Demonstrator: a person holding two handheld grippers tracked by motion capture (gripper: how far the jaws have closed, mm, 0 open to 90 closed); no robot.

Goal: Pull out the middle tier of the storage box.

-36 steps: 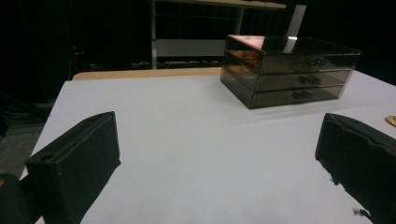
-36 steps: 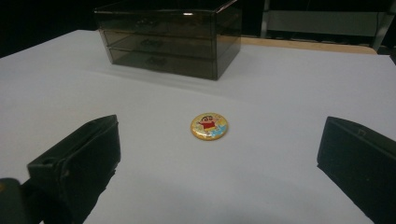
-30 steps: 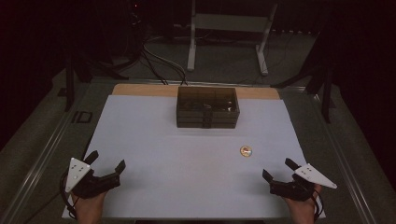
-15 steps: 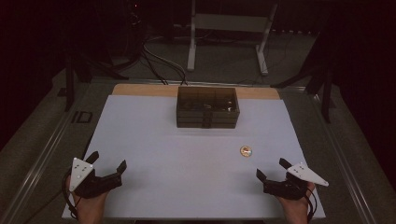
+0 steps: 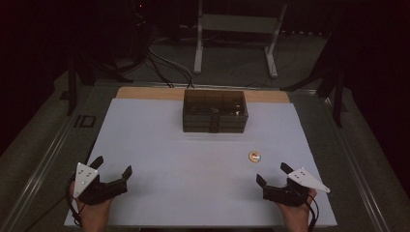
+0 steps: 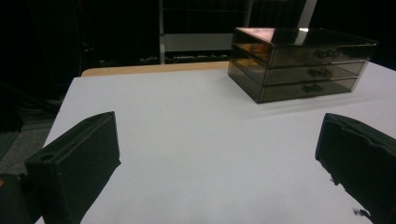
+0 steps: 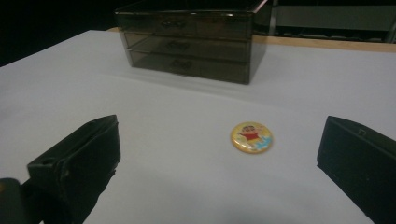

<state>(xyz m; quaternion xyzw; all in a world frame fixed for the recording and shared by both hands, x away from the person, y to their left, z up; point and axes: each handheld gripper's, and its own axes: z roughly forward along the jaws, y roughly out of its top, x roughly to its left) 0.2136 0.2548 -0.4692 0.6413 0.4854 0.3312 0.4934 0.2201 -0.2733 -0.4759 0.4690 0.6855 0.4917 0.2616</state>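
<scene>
In the high view we see the badge (image 5: 254, 156) lying flat on the white surface (image 5: 159, 145), in front of the smoky drawer box (image 5: 215, 111) and well apart from it. Our right claw (image 5: 273, 175) sits near it, on the near side, jaws spread and holding nothing. Our left claw (image 5: 113, 167) rests far across at the near left corner, likewise released.

In the left gripper view the drawer box (image 6: 299, 60) shows three shallow drawers with small handles, all closed as far as we can tell, and bare surface between the jaws of the left claw (image 6: 219, 154).

In the right gripper view the badge (image 7: 251, 136) lies ahead between the parted jaws of the right claw (image 7: 219, 154), nearer the right one. It is a small round disc, yellow rimmed, with a cartoon figure in red on its glossy face. We judge it light, stiff and thin, and probably slick: lying so flat, it offers little edge. We would pinch it across its rim, jaw tips low against the surface, and expect it to skid if one jaw touches first.
</scene>
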